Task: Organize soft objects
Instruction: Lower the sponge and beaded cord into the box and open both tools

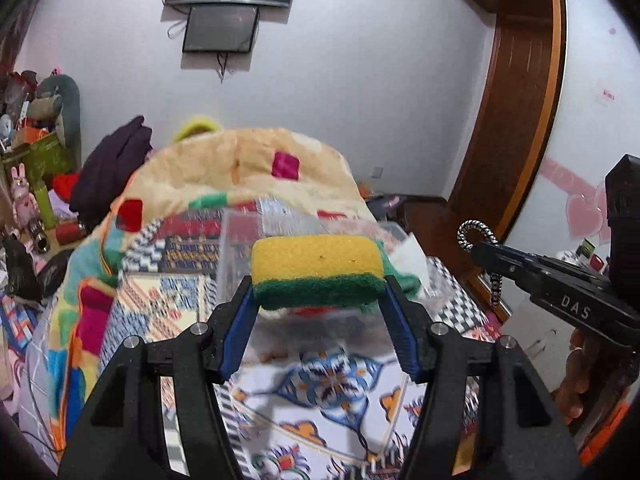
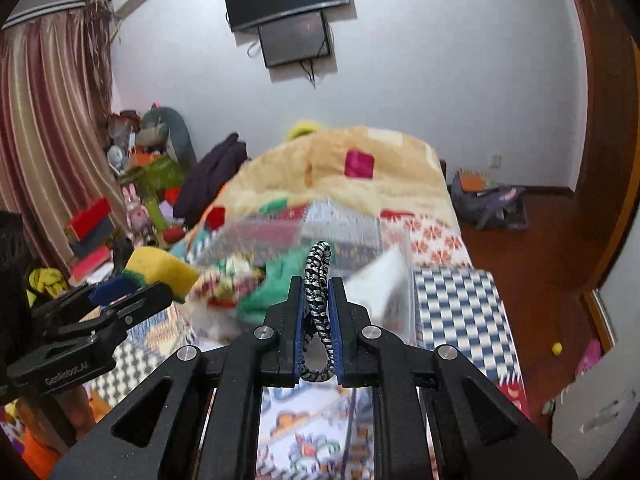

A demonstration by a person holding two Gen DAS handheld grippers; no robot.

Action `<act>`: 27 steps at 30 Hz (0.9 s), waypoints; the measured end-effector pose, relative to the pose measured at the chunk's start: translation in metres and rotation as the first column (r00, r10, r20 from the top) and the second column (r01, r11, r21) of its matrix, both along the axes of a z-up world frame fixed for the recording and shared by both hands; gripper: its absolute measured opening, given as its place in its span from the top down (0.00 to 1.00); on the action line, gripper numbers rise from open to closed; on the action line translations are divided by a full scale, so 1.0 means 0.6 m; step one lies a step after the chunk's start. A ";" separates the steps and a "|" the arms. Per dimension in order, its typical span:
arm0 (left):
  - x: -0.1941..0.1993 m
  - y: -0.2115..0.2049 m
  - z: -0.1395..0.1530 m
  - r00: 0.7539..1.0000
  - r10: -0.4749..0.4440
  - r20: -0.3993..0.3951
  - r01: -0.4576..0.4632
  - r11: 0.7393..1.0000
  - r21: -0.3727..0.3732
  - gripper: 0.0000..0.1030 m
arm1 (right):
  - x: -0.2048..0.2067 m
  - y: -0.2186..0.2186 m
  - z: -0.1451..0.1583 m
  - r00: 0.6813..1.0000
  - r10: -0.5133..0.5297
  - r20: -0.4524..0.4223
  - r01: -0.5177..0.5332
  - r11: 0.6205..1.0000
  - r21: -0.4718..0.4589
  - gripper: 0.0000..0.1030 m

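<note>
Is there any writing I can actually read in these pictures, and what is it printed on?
"DAS" in pale letters on the black body of the right tool, which grips a black-and-white braided cord.
"GenRobot.AI" in pale letters on the black body of the left tool, which grips a yellow-and-green rectangular sponge.
The small pink sticker on the white wardrobe door has marks too small to read.
No other text is legible.

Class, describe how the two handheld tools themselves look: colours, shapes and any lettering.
Both are matte black plastic with triangular cut-outs, silver round bolts and ridged blue finger pads. The left tool shows white "GenRobot.AI" lettering on its side; the right tool shows raised "DAS" lettering.
</note>
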State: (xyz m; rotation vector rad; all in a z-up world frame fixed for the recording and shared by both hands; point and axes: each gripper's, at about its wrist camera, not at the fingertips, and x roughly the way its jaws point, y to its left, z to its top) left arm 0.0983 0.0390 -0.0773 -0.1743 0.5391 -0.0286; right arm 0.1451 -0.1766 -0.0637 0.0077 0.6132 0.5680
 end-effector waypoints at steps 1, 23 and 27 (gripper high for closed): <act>0.005 0.002 0.003 1.000 0.004 0.004 -0.004 1.000 0.001 0.41 | 0.003 0.004 0.003 1.000 -0.001 0.007 0.001 1.000 0.006 0.90; 0.148 -0.010 -0.084 0.990 -0.042 -0.134 0.048 0.998 0.043 0.41 | 0.103 0.058 -0.077 0.993 -0.017 -0.114 0.009 0.998 -0.065 0.87; 0.156 -0.007 -0.087 0.988 -0.048 -0.148 0.053 0.998 0.029 0.37 | 0.106 0.055 -0.081 0.990 -0.013 -0.138 0.002 0.997 -0.076 0.83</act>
